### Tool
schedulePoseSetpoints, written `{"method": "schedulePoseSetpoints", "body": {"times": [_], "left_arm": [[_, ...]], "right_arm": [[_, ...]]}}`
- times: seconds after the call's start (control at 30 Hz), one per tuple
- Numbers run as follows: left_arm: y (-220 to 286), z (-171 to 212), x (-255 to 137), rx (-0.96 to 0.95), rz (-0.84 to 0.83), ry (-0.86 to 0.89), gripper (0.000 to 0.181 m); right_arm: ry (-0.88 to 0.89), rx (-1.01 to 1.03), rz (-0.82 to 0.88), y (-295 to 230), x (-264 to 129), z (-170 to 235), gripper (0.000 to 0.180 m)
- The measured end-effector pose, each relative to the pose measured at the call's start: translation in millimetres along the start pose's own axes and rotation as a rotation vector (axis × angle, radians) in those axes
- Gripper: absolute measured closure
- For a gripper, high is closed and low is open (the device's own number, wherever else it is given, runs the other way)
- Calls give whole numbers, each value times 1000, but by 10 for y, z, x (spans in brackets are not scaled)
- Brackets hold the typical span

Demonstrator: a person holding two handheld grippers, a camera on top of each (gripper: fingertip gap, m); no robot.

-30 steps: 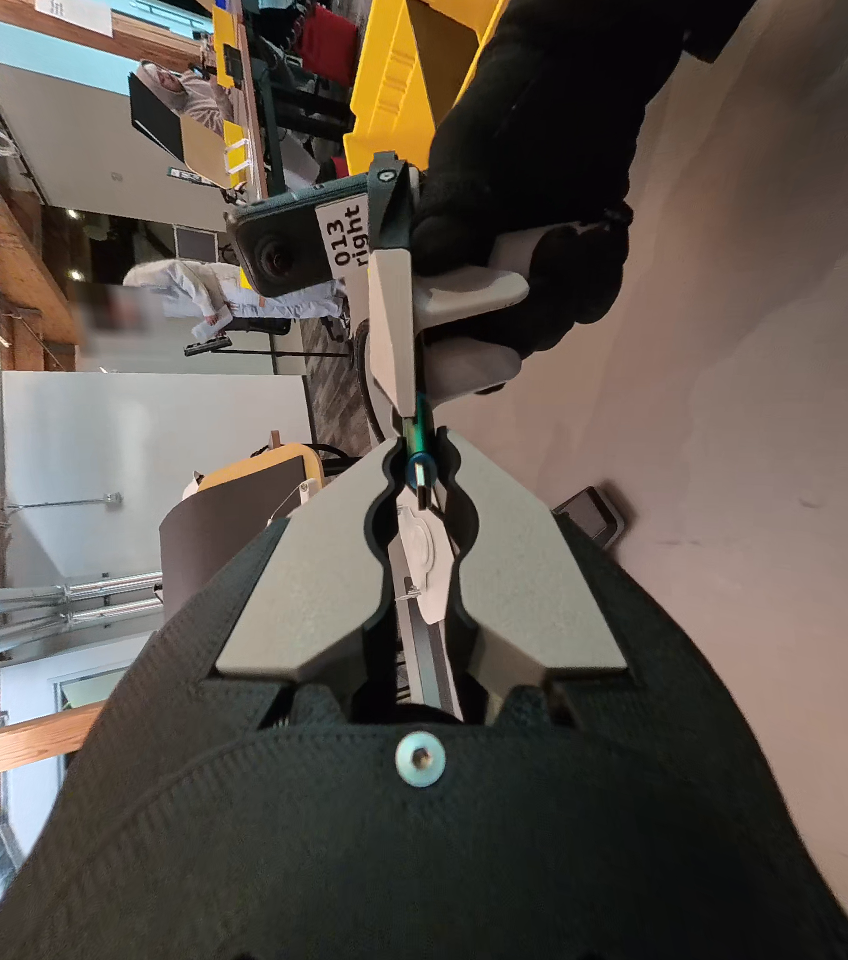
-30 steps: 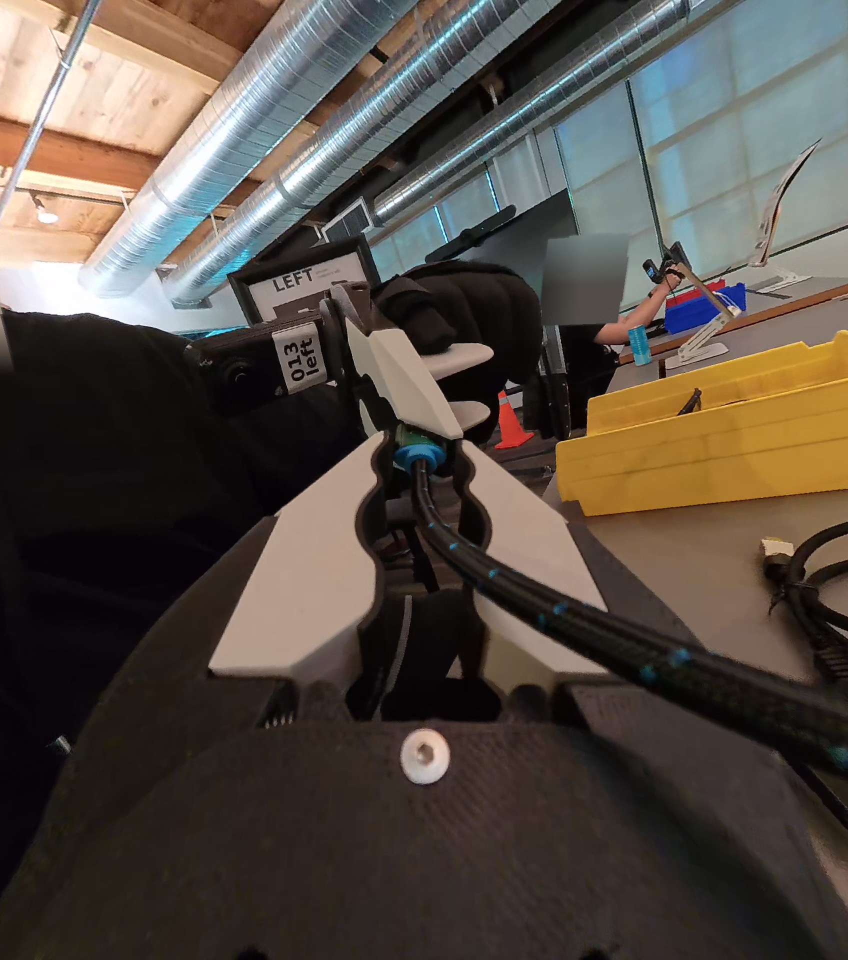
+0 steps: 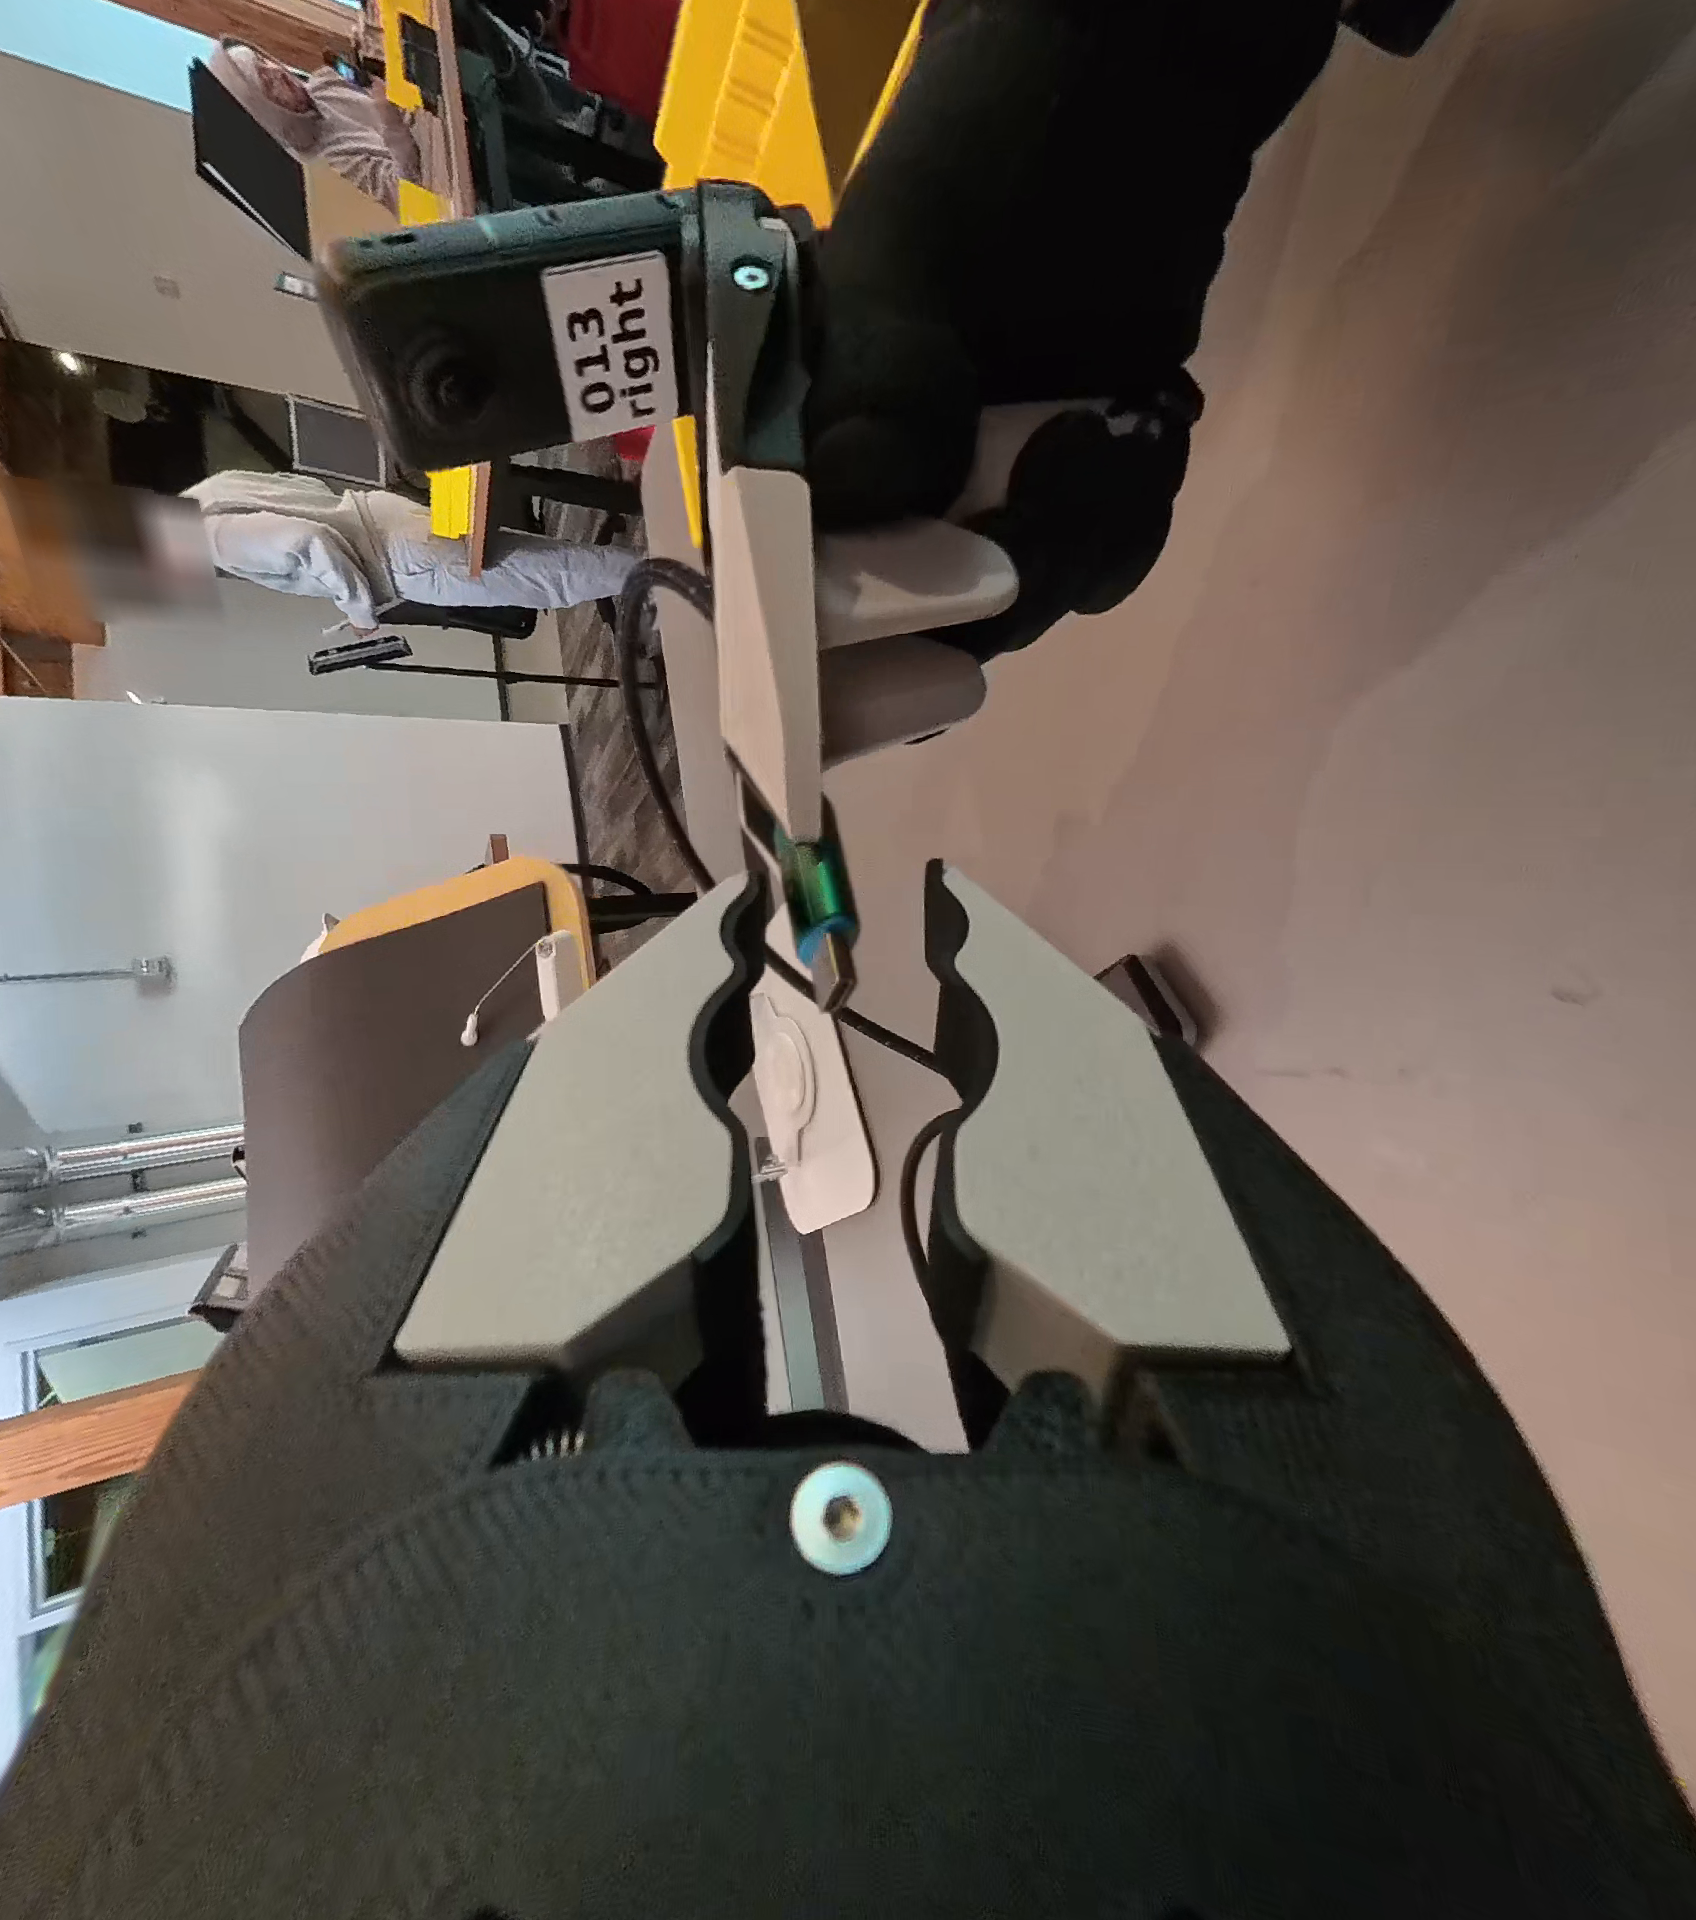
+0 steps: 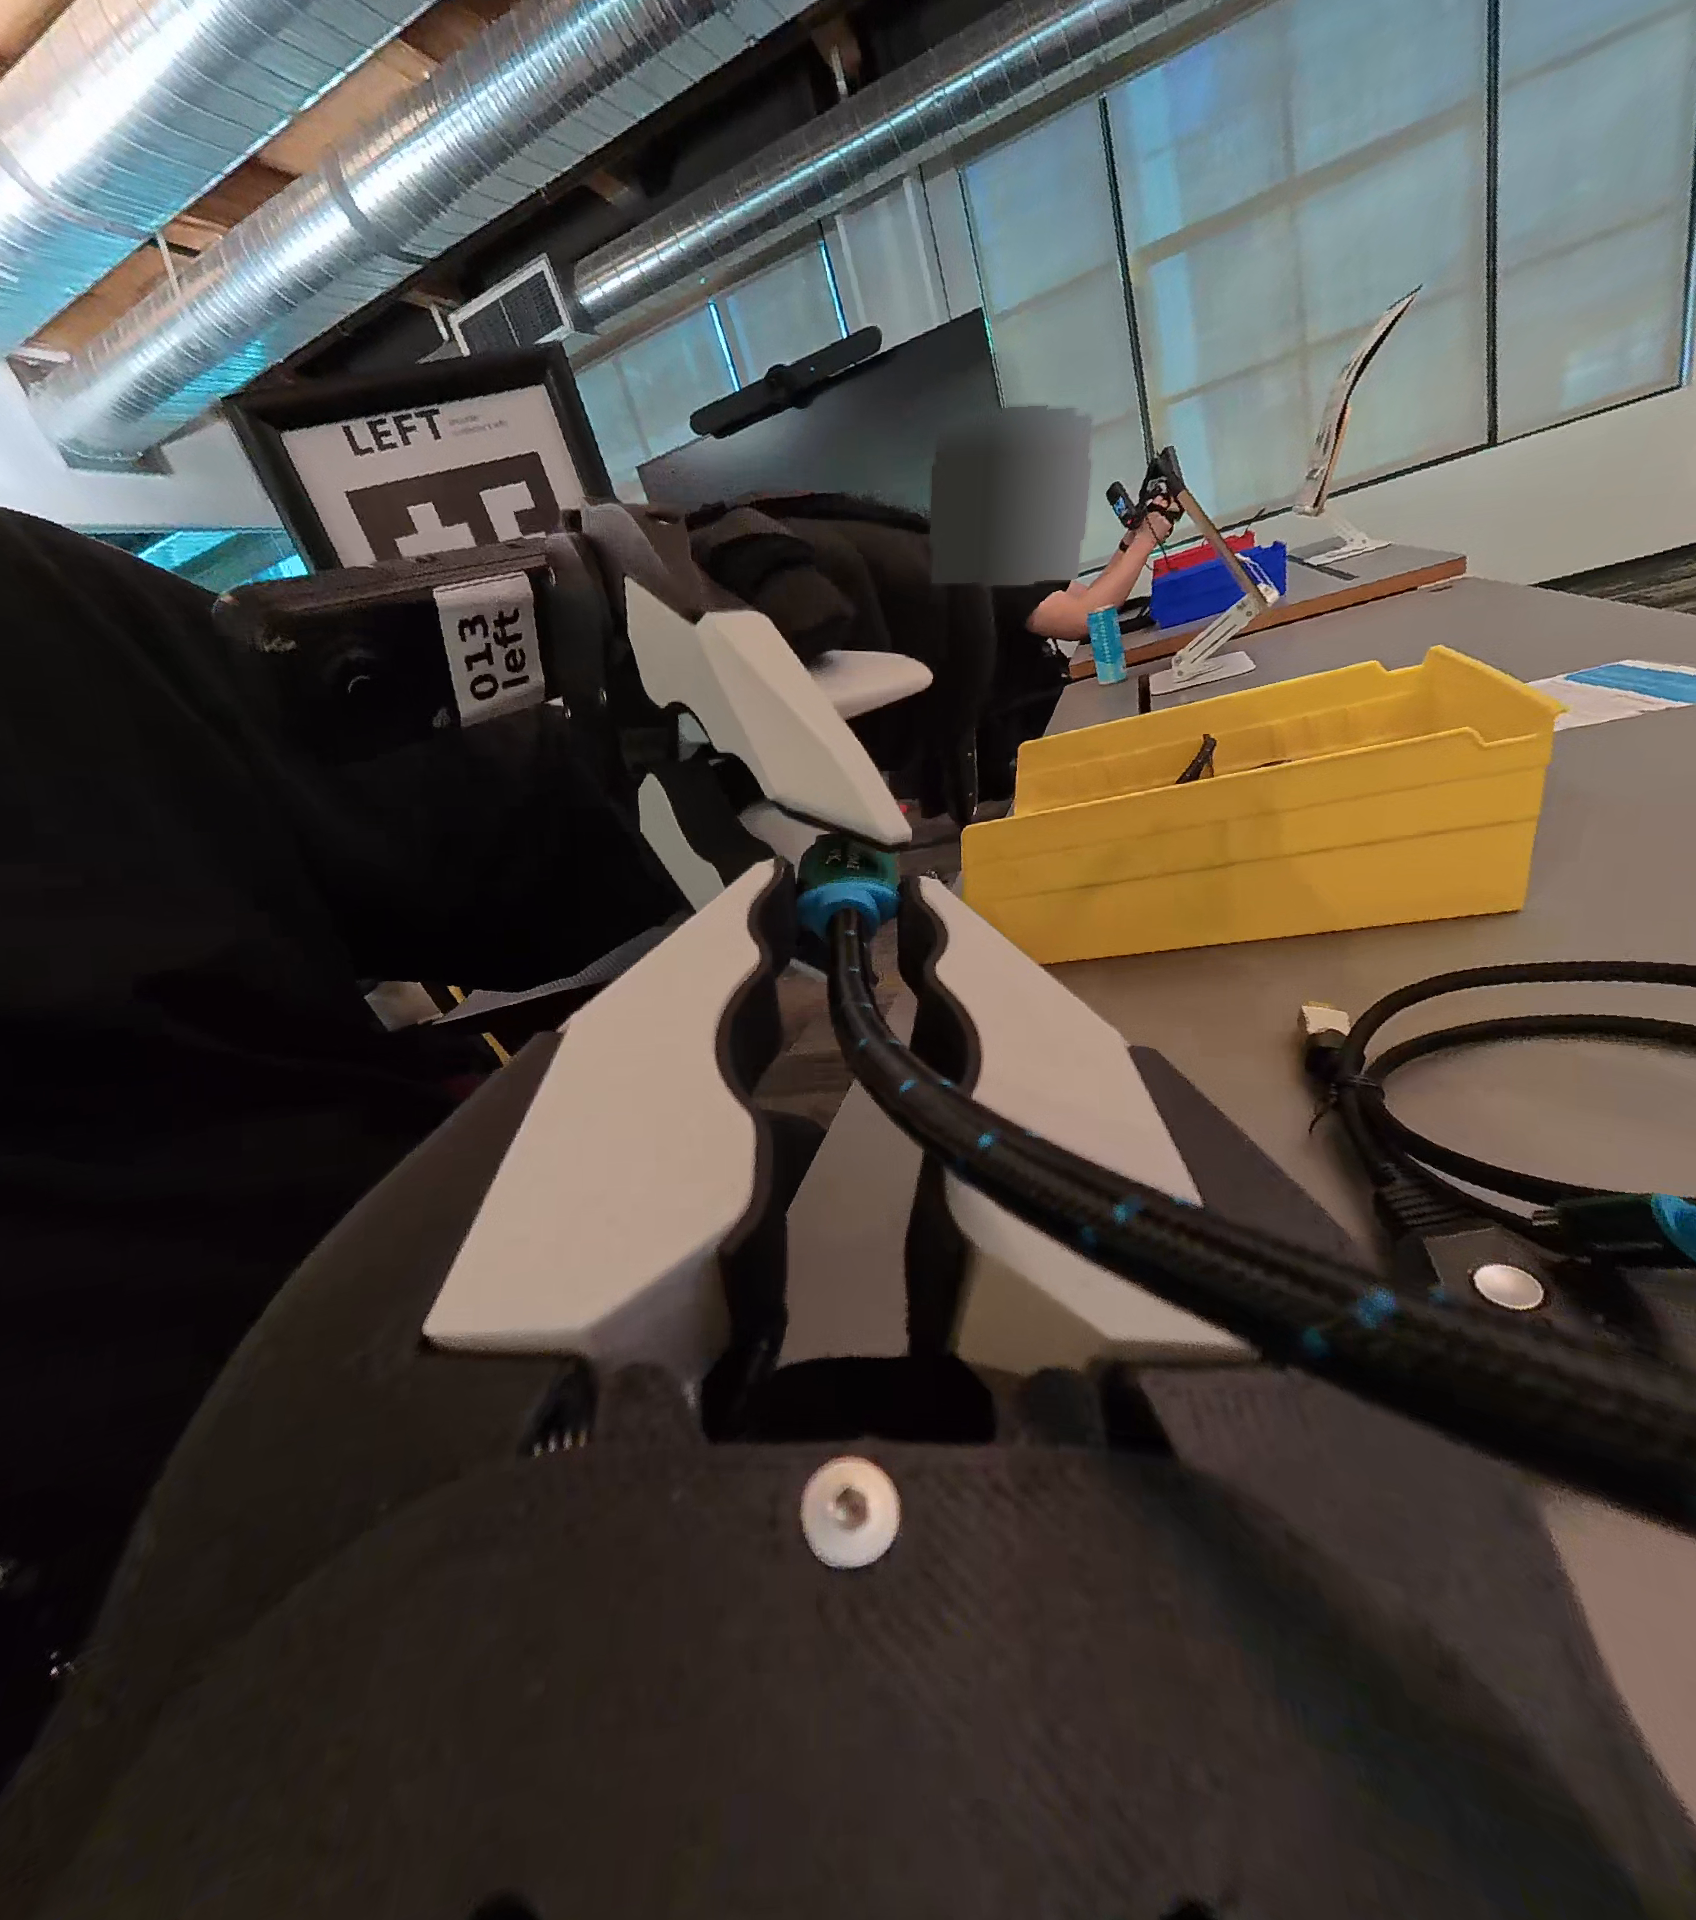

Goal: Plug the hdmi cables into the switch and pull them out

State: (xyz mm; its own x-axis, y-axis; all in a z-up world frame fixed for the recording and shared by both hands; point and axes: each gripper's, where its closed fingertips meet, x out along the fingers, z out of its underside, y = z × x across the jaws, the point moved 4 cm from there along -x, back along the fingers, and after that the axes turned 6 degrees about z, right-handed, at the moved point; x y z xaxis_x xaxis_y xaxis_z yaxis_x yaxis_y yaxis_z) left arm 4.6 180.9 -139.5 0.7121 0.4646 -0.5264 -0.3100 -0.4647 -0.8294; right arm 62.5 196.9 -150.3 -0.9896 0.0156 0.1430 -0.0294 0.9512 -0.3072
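Observation:
A black braided HDMI cable (image 4: 1083,1174) ends in a green plug with a blue collar (image 4: 844,883). My right gripper (image 4: 844,881) is shut on this plug and holds it in the air above the grey table. In the left wrist view the same plug (image 3: 818,899) hangs from the right gripper's fingers (image 3: 766,644), its metal tip pointing at me. My left gripper (image 3: 839,878) is open, its jaws standing on either side of the plug without touching it. The black switch (image 4: 1509,1288) lies at the lower right with another blue-collared plug (image 4: 1654,1231) in it.
A yellow bin (image 4: 1239,831) stands on the table (image 4: 1654,831) behind the grippers. A second coiled black cable (image 4: 1446,1039) with a loose plug lies near the switch. A person works at a far table with blue and red bins. The tips of both grippers are at nearly the same place.
My left gripper was shut on the plug and has opened. The right gripper still holds the plug, and the two grippers stand a little farther apart.

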Motion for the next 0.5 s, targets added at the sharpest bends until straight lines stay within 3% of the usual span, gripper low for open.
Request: {"method": "schedulePoseSetpoints", "body": {"times": [0.03,0.23,0.33,0.5], "left_arm": [[5,-5,8,2,0,-1,153],[-81,95,-50,-75,-34,-9,150],[-24,328,9,-225,25,-75,131],[220,607,187,-390,116,-115,123]], "right_arm": [[-3,-2,-1,-7,6,1,163],[14,-25,52,43,-73,-52,163],[23,-26,84,92,-174,-70,163],[8,-44,150,182,-282,-32,163]]}}
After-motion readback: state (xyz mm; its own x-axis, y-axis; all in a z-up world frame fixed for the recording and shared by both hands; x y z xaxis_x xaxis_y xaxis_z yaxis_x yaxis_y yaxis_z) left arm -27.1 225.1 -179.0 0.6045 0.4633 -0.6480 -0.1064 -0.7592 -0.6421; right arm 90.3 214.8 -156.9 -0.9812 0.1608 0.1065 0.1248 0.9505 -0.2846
